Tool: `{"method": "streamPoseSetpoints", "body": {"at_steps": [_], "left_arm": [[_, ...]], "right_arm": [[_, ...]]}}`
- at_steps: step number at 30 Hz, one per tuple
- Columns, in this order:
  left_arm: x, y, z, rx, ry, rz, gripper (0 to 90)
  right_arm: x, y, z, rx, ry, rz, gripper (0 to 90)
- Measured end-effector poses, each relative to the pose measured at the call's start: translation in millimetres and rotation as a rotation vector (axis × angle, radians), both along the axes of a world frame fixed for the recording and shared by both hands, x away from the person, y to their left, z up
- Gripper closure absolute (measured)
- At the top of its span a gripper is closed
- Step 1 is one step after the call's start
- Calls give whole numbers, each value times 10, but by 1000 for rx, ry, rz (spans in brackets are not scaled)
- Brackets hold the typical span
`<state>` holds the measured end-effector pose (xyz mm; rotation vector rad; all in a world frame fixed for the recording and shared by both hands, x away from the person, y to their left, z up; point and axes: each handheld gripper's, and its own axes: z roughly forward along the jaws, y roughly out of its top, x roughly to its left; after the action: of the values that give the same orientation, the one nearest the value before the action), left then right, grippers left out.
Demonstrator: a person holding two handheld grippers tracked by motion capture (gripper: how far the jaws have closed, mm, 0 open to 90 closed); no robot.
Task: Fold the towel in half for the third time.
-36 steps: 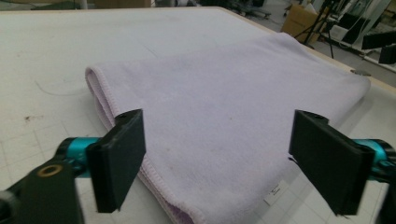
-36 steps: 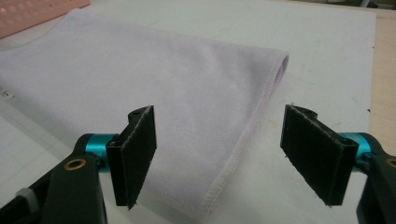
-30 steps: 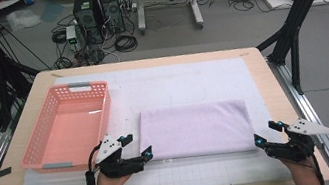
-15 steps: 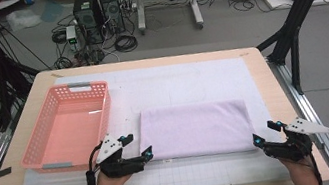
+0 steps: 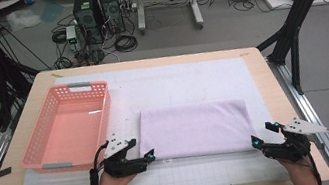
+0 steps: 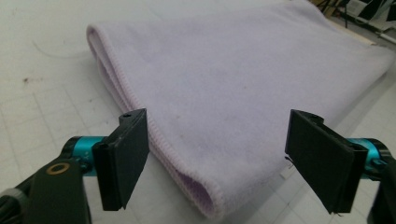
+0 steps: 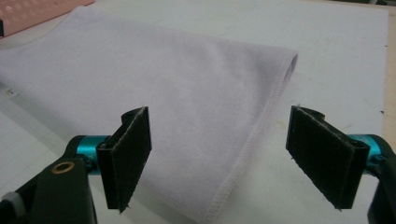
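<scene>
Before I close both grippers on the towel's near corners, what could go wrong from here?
1. The folded towel lies in layers; at the left gripper the near corner shows a rolled fold, so the jaws, which have just been closing a little, might pinch only the top layer.
2. The right gripper straddles the stitched edge with one jaw off the cloth; it could slip off.
3. The pink basket sits close beside the left hand; a sideways swing might bump it.

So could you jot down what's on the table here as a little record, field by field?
cloth: folded lilac towel, flat on the white mat
basket: pink, empty, left of the towel
left gripper: open, at the towel's near left corner, jaws just been closing a little
right gripper: open, at its near right corner
held: nothing
</scene>
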<state>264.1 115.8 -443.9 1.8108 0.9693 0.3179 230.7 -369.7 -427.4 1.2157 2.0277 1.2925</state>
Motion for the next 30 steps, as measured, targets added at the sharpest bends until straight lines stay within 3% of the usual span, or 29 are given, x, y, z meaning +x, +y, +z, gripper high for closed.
{"method": "streamPoseSetpoints", "body": {"at_steps": [4, 8, 15, 16, 22, 30], "left_arm": [[52, -2, -39, 31, 53, 39, 251], [85, -19, -67, 35, 72, 33, 260], [112, -61, -86, 69, 120, 19, 359], [108, -85, -84, 95, 112, 15, 396], [70, -139, -78, 135, 91, 20, 484], [57, -174, -85, 103, 114, 7, 681]], "right_arm": [[31, 42, -18, -10, 5, 16, 214], [58, 73, -40, -4, 20, 18, 214], [140, 243, -85, -17, 40, 54, 214], [163, 303, -97, -20, 45, 65, 213], [227, 440, -85, -27, 58, 86, 197], [359, 612, 3, -4, 51, 117, 191]]}}
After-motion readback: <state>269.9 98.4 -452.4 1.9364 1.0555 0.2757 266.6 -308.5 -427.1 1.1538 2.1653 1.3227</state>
